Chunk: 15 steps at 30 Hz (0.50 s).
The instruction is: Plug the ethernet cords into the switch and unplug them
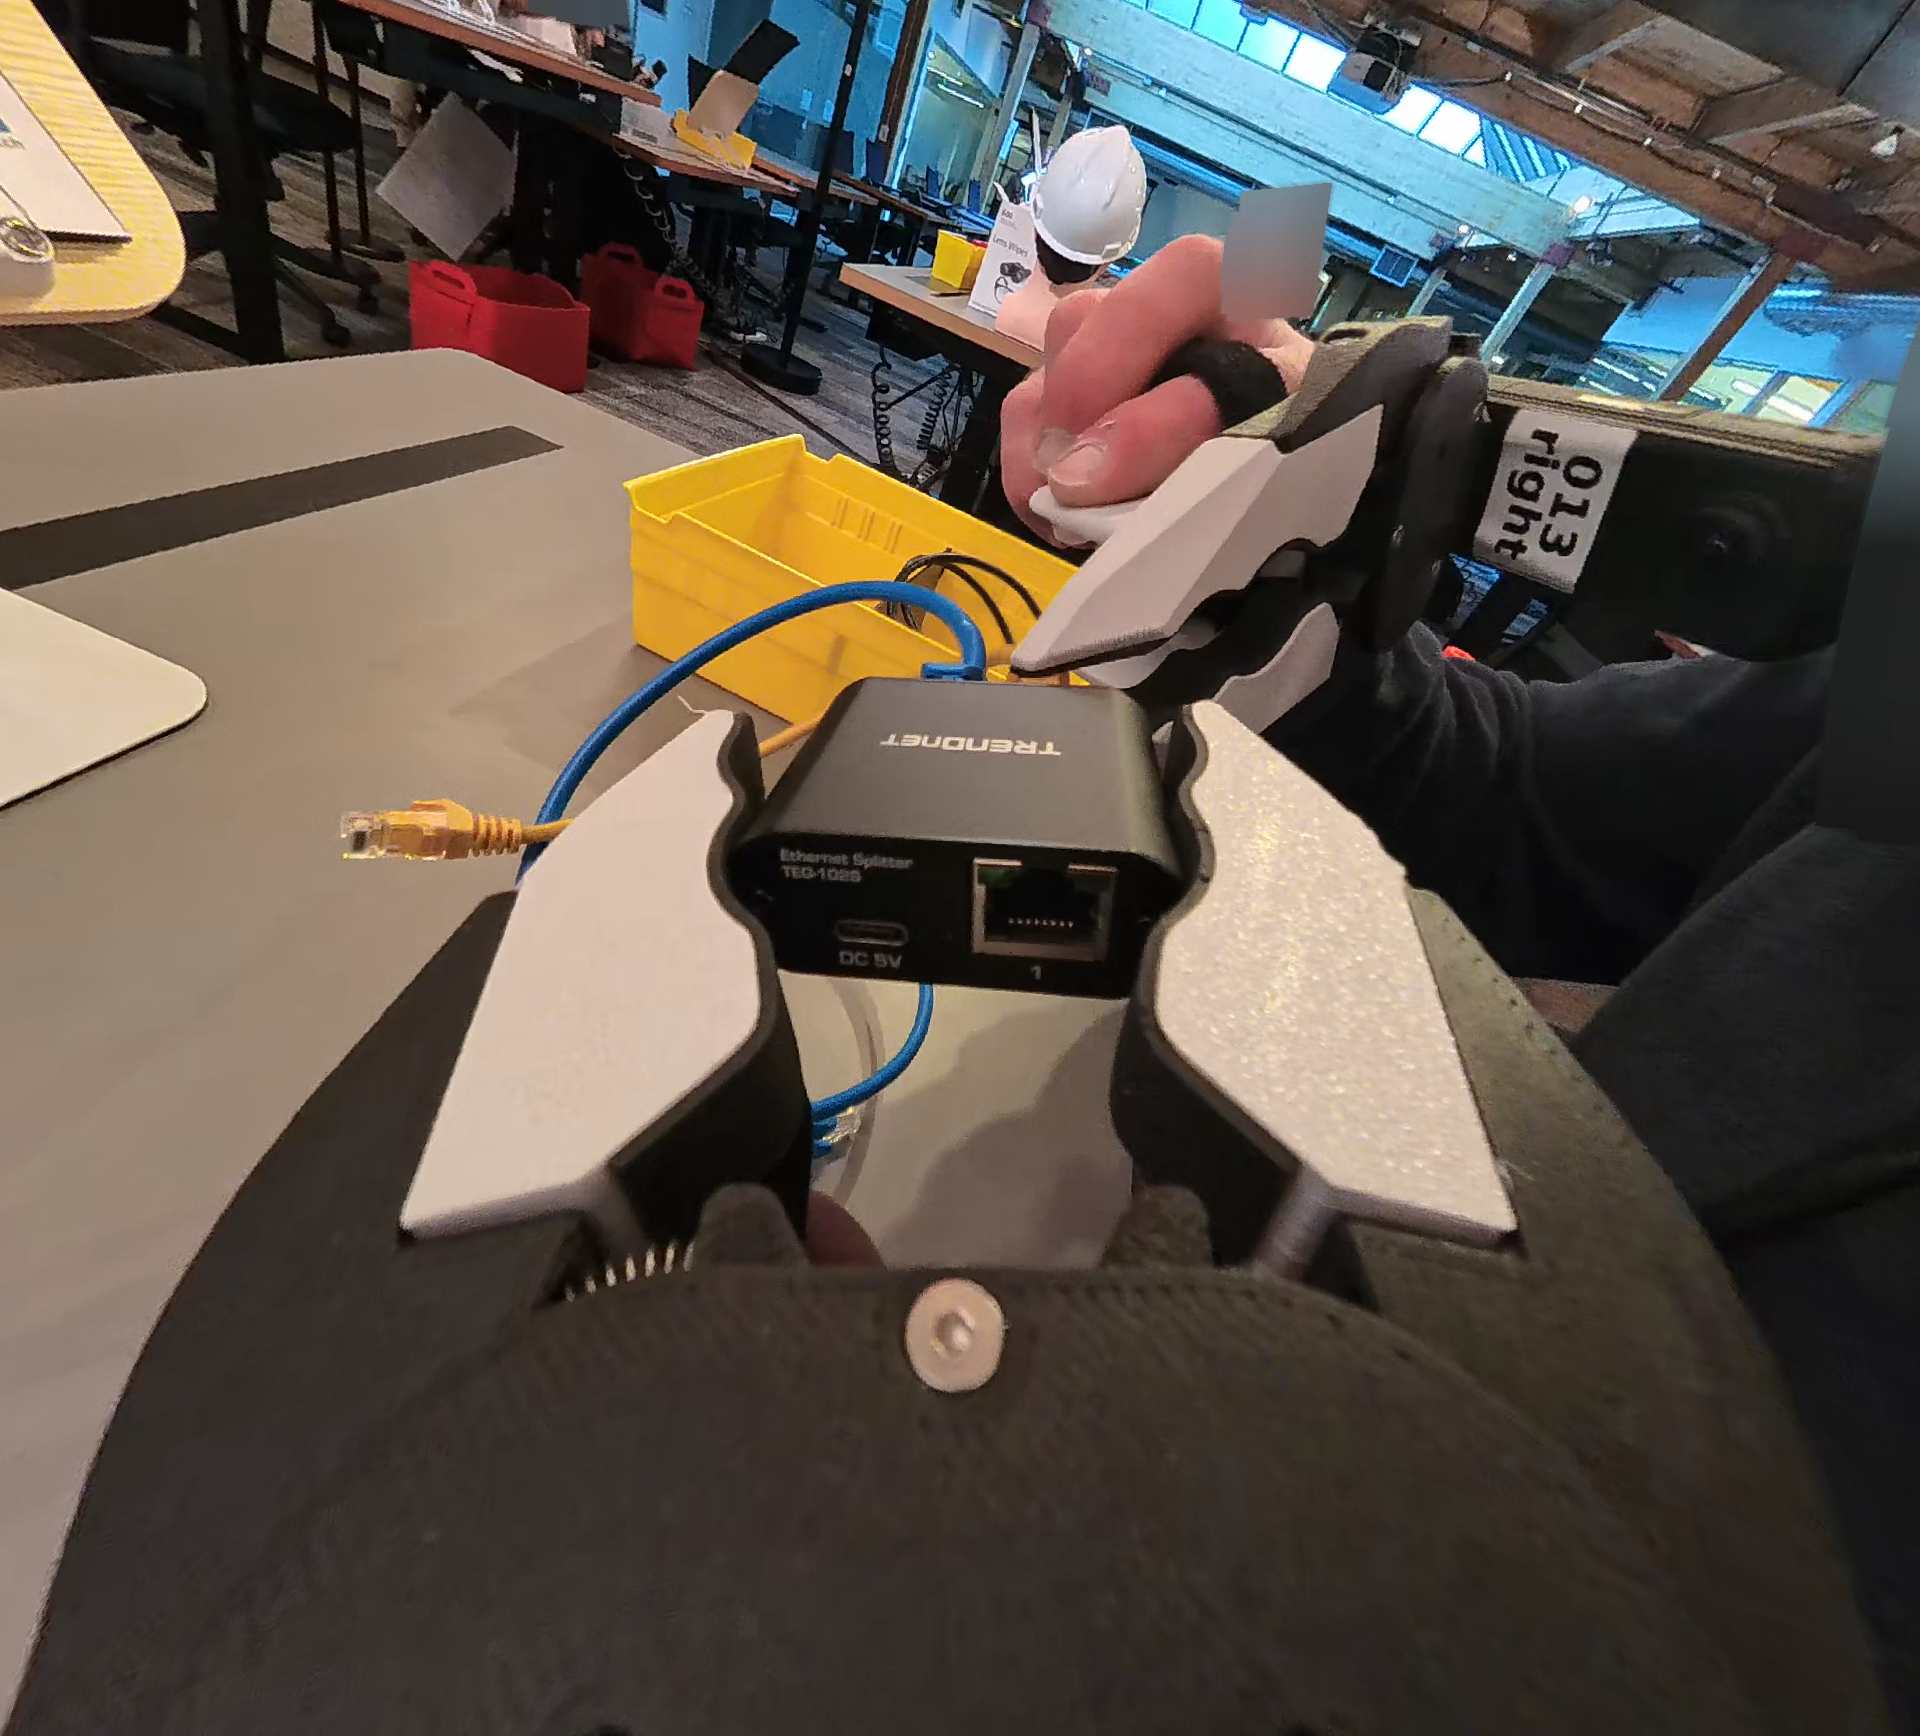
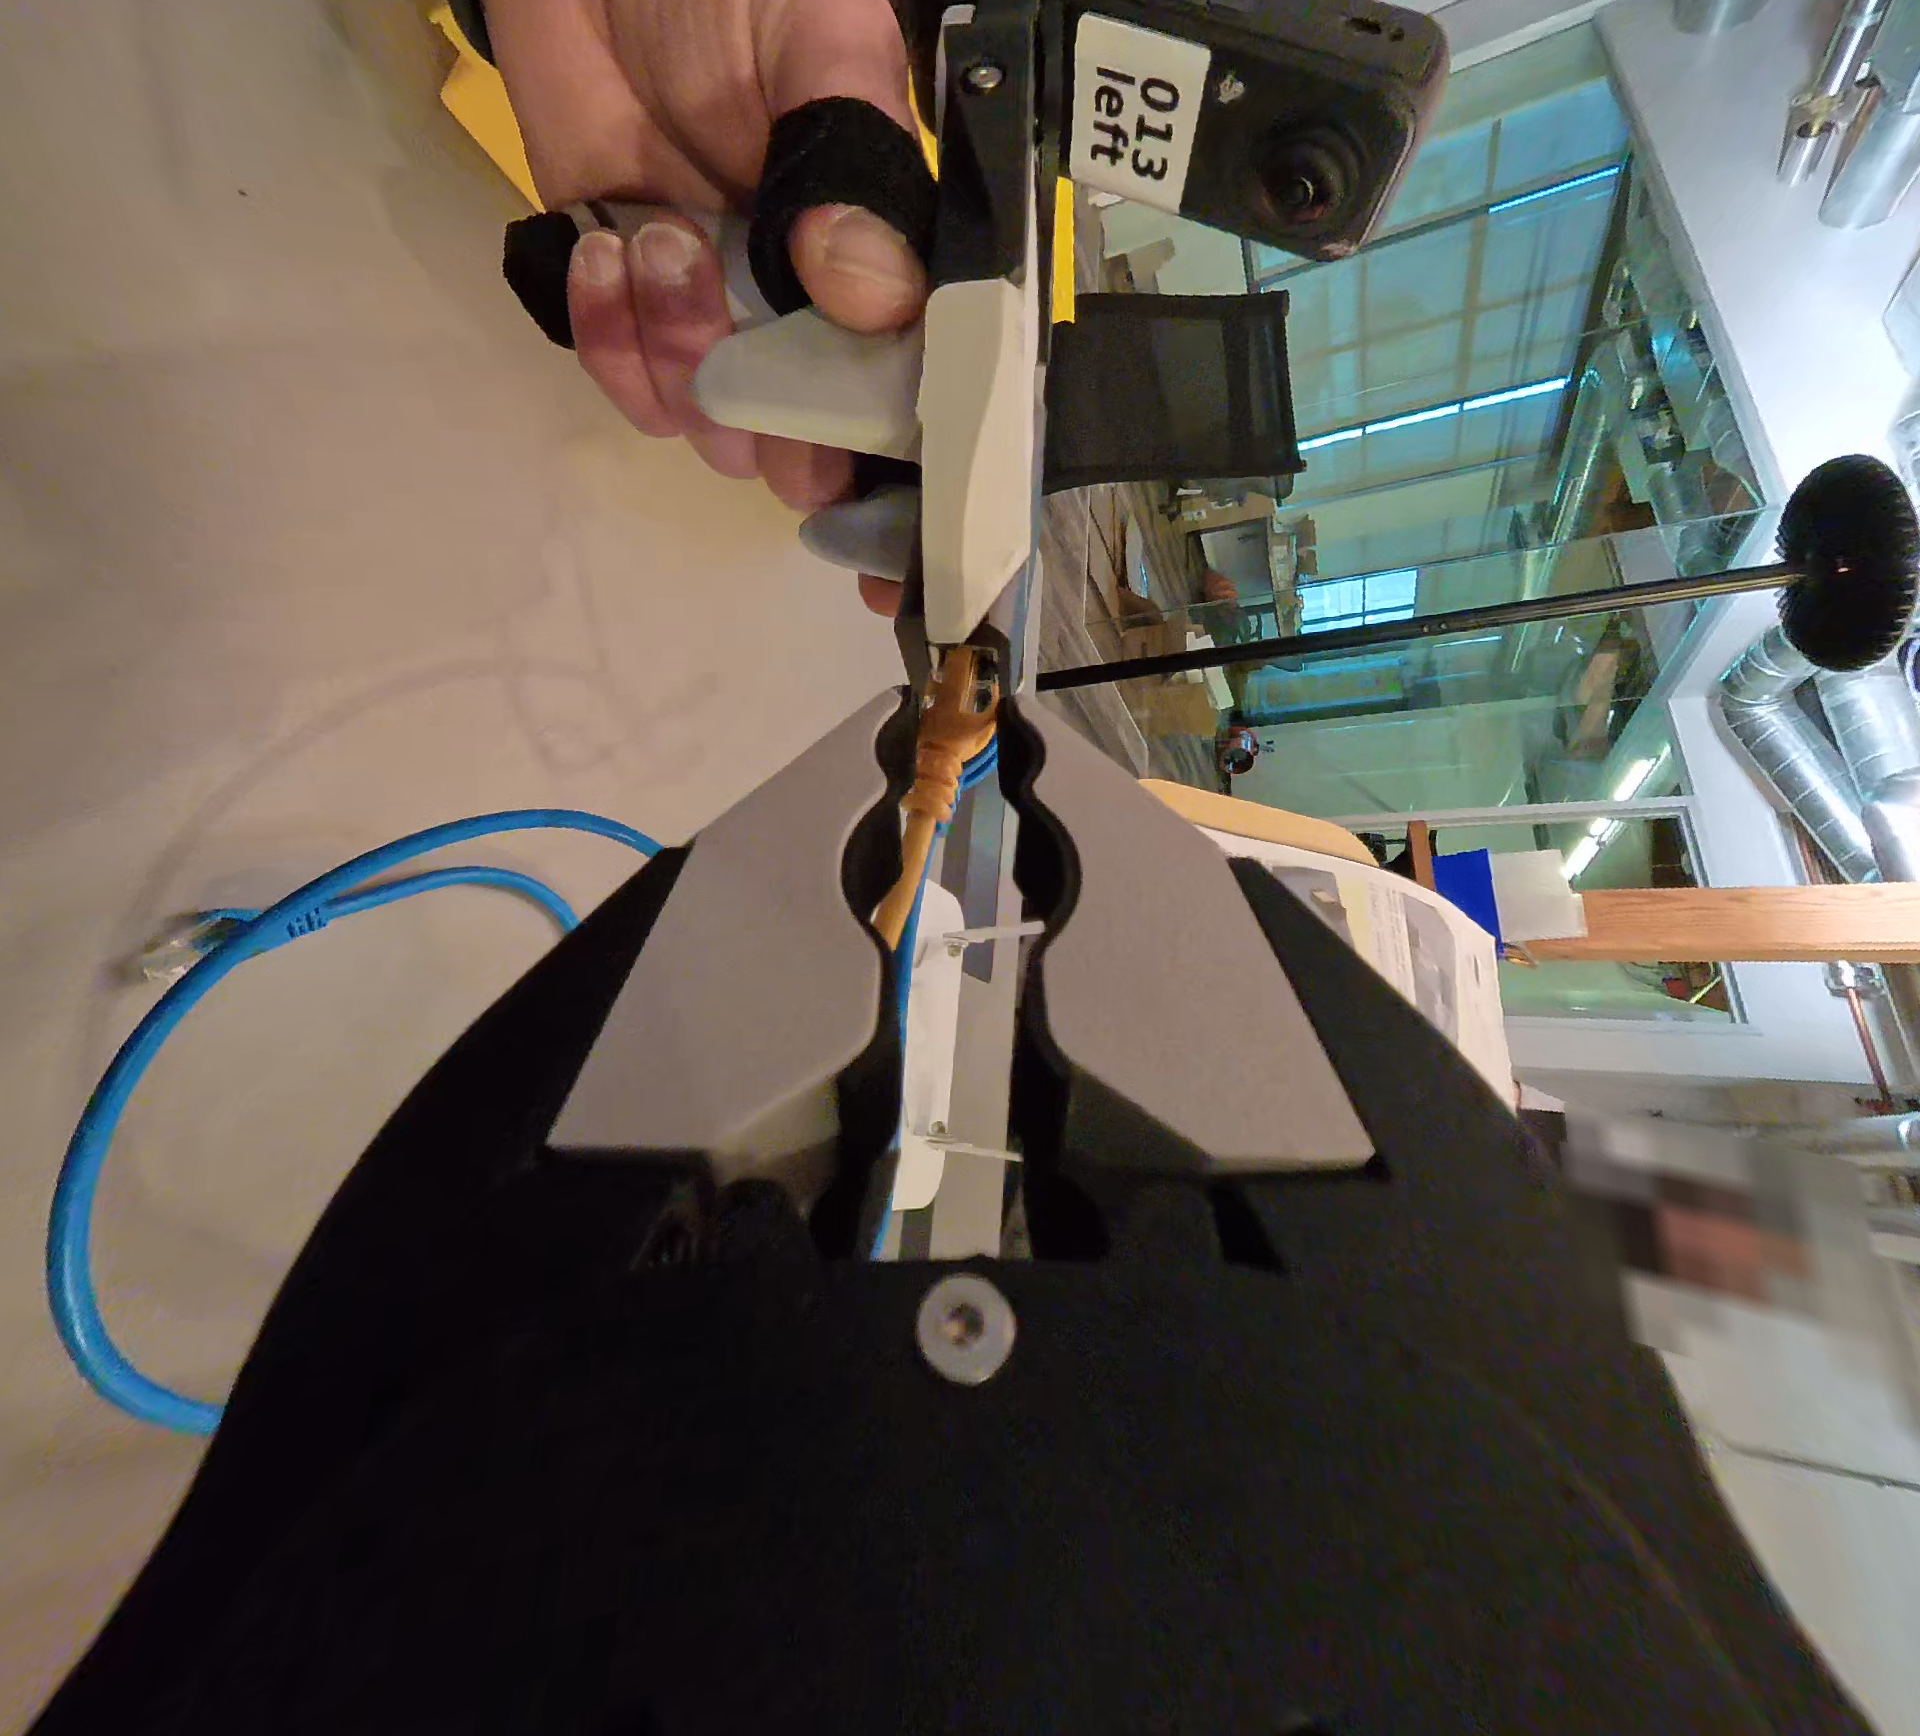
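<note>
My left gripper (image 1: 961, 751) is shut on the black switch (image 1: 966, 813) and holds it above the grey table, with an empty port and a power socket facing the camera. A blue cord (image 1: 727, 637) is plugged into the switch's far side. My right gripper (image 2: 961, 710) is shut on the orange cord's plug (image 2: 951, 699), right at the far side of the switch. It also shows in the left wrist view (image 1: 1023, 663). The orange cord's other plug (image 1: 416, 832) hangs free at left. In the right wrist view the left gripper (image 2: 971, 621) is edge-on and hides the switch.
A yellow bin (image 1: 748, 543) with a black cable (image 1: 966, 580) stands behind the switch. The blue cord loops on the table (image 2: 260, 543) with a loose plug (image 2: 177, 948). A white pad (image 1: 83, 699) lies at left. A hand (image 1: 1101, 398) holds each gripper.
</note>
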Each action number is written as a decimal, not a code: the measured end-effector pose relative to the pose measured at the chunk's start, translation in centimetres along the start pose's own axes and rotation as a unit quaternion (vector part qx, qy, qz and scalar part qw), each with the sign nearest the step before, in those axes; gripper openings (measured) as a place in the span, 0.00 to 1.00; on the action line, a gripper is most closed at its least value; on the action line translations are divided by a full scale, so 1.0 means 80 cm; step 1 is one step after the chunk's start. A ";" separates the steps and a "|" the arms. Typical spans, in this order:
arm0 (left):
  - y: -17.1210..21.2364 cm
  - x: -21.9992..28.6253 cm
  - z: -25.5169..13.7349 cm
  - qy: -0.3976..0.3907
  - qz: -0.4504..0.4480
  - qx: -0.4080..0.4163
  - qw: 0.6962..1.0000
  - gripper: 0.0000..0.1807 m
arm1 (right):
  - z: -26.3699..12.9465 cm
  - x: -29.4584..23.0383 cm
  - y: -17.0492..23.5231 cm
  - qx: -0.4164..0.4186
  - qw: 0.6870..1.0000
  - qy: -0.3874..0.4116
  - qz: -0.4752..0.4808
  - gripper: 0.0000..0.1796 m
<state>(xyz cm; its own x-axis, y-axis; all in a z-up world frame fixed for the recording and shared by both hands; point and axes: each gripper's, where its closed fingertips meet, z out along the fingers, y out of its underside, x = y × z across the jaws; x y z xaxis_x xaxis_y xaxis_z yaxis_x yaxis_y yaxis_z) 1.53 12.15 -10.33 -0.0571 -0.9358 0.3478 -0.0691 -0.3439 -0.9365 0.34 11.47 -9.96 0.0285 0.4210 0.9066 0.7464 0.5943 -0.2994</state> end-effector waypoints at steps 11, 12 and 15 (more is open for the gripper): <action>0.009 -0.009 0.002 -0.008 -0.014 -0.009 1.000 0.41 | 0.009 -0.017 0.009 -0.054 0.995 -0.077 -0.041 0.05; 0.010 -0.011 0.002 -0.010 -0.017 -0.008 1.000 0.41 | 0.011 -0.018 0.010 -0.063 0.993 -0.085 -0.043 0.05; 0.013 -0.012 0.002 -0.016 -0.013 -0.010 1.000 0.41 | 0.013 -0.019 0.012 -0.079 0.991 -0.098 -0.043 0.05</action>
<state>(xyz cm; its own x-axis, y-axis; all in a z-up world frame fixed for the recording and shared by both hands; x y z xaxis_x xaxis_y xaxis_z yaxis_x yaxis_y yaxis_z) 1.64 12.71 -11.63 -0.0239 -0.9284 0.3709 -0.0895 -0.3675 -0.9257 0.32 12.11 -11.96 -0.1577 0.5087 0.8464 0.8356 0.5255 -0.1602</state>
